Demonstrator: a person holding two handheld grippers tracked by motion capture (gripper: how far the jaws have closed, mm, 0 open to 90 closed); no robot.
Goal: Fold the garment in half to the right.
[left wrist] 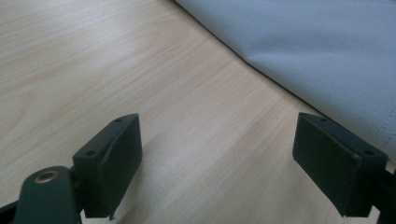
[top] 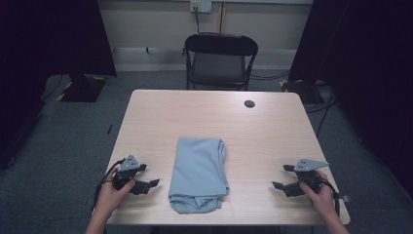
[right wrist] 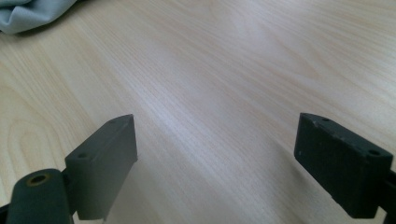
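Pale blue cloth (top: 198,174), folded into a long strip, lies on the wooden table (top: 272,131) with its long axis running from six to twelve o'clock. It sits between the two tools. The left gripper (top: 146,186) is nearer, with the cloth at its three o'clock. The right gripper (top: 284,178) has it at nine o'clock. Both stand spread wide, holding nothing.
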